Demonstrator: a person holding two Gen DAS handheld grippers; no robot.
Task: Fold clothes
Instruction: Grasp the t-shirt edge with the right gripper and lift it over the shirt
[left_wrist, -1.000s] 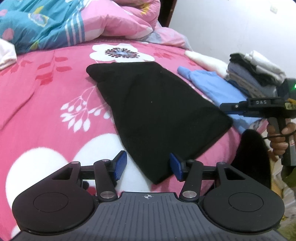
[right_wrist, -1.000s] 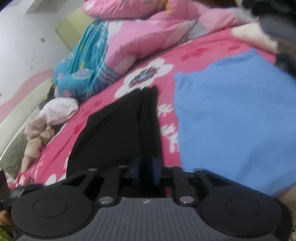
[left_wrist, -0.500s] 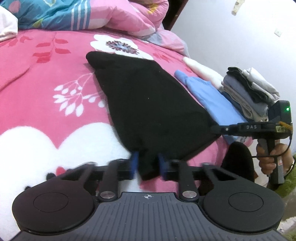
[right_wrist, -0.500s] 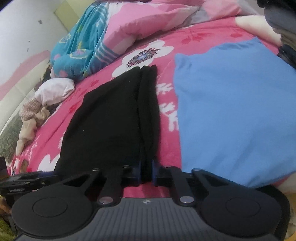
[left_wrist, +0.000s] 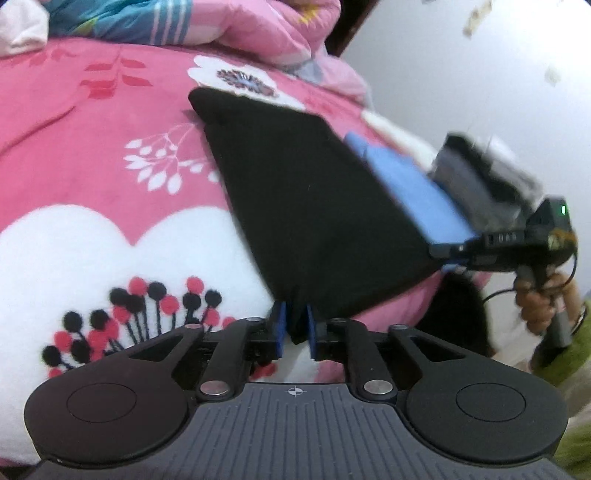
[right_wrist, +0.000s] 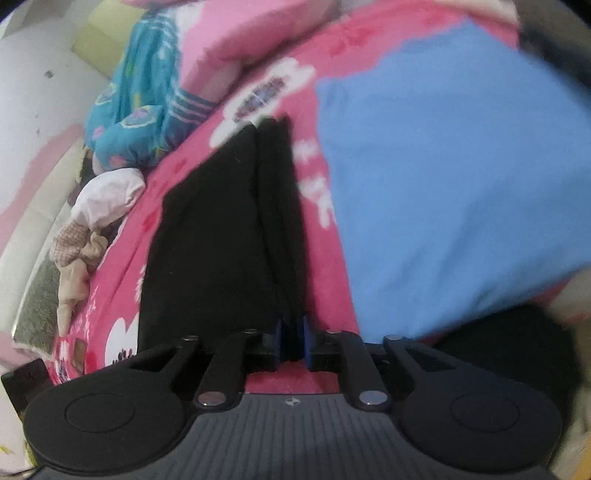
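A black garment (left_wrist: 306, 206) lies folded lengthwise on the pink flowered bed cover (left_wrist: 74, 147). In the left wrist view its near corner sits between the blue pads of my left gripper (left_wrist: 294, 314), which press on it while the jaws are opening slightly. The right wrist view shows the same black garment (right_wrist: 210, 236) with its other near corner pinched in my right gripper (right_wrist: 291, 328), whose jaws are also easing open. That right gripper (left_wrist: 448, 258) shows at the right of the left wrist view, held by a hand (left_wrist: 543, 299).
A blue garment (right_wrist: 443, 184) lies flat just right of the black one. Behind it stands a blurred stack of folded clothes (left_wrist: 480, 173). A blue and pink quilt (left_wrist: 129, 22) is bunched at the head of the bed, with a crumpled white cloth (right_wrist: 110, 192) nearby.
Both grippers went from open to closed on the near corners of the black garment. The left one moved forward onto its corner, and the near edge now stretches straight between them.
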